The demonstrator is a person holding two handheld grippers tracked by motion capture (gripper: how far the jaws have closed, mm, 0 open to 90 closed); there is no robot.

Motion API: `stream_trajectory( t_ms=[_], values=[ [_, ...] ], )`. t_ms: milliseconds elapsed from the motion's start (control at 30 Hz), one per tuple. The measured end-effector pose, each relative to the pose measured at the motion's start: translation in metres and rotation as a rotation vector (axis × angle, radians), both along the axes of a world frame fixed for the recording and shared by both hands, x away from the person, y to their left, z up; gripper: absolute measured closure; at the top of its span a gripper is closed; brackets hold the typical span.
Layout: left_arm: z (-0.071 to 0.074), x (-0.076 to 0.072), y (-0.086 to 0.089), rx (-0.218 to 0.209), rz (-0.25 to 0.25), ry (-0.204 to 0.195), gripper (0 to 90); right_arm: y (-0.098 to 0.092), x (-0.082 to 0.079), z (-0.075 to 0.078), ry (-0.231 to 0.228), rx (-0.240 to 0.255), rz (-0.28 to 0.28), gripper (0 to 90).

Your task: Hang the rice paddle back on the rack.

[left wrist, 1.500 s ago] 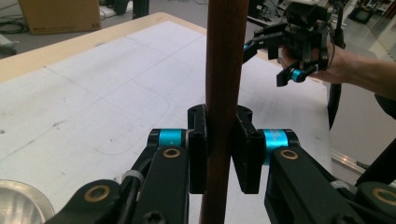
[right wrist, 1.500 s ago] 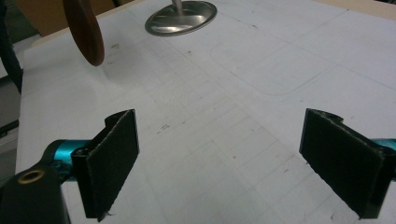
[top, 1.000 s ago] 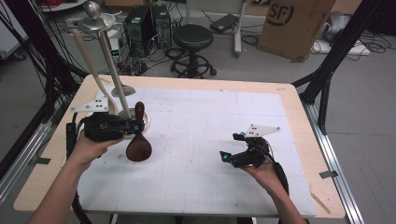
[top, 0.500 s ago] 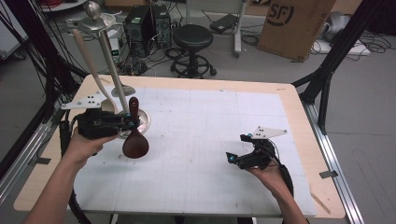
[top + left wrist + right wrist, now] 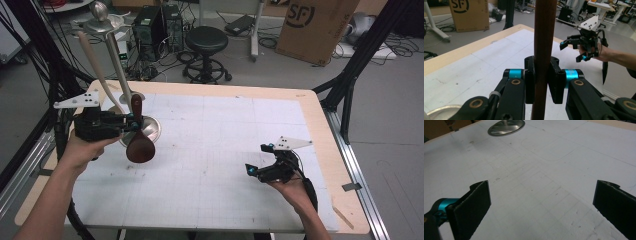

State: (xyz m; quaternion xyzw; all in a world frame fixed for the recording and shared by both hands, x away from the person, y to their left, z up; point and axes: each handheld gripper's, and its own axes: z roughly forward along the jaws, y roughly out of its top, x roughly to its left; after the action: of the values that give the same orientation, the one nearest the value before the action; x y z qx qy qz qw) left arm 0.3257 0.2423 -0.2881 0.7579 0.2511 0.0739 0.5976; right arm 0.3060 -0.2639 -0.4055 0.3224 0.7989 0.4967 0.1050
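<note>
A: From above, what's the person on the left side doing?

B: The left gripper (image 5: pixel 131 121) is clamped on the handle of a dark wooden spoon (image 5: pixel 139 145). The spoon hangs upright, bowl down, held clear above the white table (image 5: pixel 215 150). It sits right in front of a round metal stand base (image 5: pixel 150 129), from which two pale utensils (image 5: pixel 107 65) lean up and back toward a metal top piece.

A: And the other hand?

B: The right gripper (image 5: pixel 257 170) rests low over the table's right half, well apart from the spoon. Its jaws stand apart with nothing between them.

A: What about the left gripper view?

B: There the wooden spoon (image 5: pixel 544 50) handle runs straight up the middle, and the left gripper (image 5: pixel 543 80) has both black pads pressed flat on it, one each side. Behind it you see the white table (image 5: pixel 486 57) with its wooden edge, and farther off the right gripper (image 5: pixel 571 45) in a hand, spread wide and gripping nothing. A sliver of the metal base (image 5: pixel 441 111) shows at the lower left corner.

A: And the right gripper view?

B: The right gripper (image 5: pixel 541 202) has its two black pads far apart, only bare table (image 5: pixel 536 170) between them. At the top, the shiny round stand base (image 5: pixel 506 126) lies on the table, well away.
</note>
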Motion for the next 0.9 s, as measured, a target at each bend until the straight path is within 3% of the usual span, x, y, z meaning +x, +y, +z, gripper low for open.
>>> stream_trajectory(
  t_ms=[900],
  values=[
    [0.052, 0.01, 0.026, -0.054, 0.093, -0.024, 77.8, 0.004, -0.003, 0.002, -0.003, -0.006, 0.021, 0.4]
  ],
)
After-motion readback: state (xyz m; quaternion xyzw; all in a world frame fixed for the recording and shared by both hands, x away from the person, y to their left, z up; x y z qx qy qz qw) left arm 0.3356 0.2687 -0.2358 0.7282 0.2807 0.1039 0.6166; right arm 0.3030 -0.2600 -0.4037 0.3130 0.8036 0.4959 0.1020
